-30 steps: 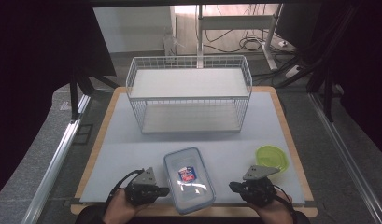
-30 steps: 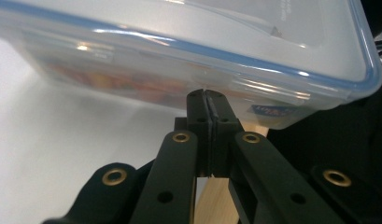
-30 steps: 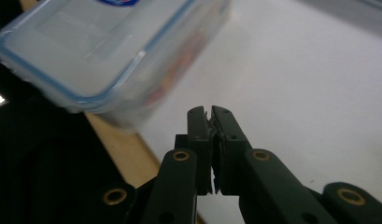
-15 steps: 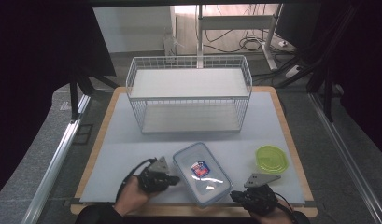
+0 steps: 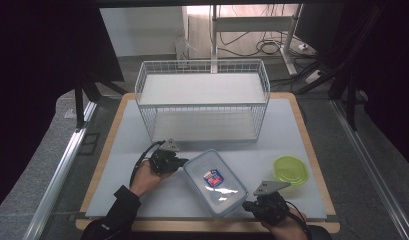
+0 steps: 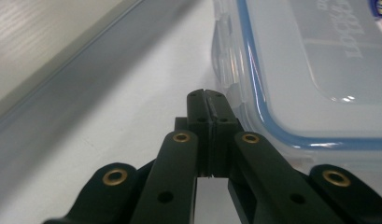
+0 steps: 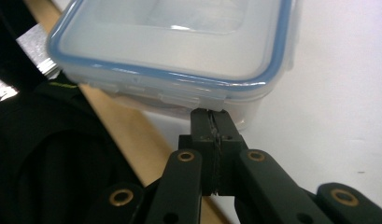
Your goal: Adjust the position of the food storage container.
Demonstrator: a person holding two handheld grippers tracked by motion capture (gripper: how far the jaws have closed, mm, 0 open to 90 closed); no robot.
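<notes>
Nudging with clenched, empty left gripper point(image 5: 181, 161) and right gripper point(image 5: 248, 205), the container point(image 5: 215, 182) risks skidding off the table point(image 5: 117, 150) near edge.

White-topped table point(image 5: 142, 150) with wooden edging, three things resting on it.

Lying just in front of the wire basket point(image 5: 202, 100), turned askew: a clear lidded container point(image 5: 214, 182) with blue seal and a small label on top. Set to the front right of the basket, near the right edge: a shallow yellow-green bowl point(image 5: 291, 170). Standing toward the far side, centred: the basket itself.
</notes>
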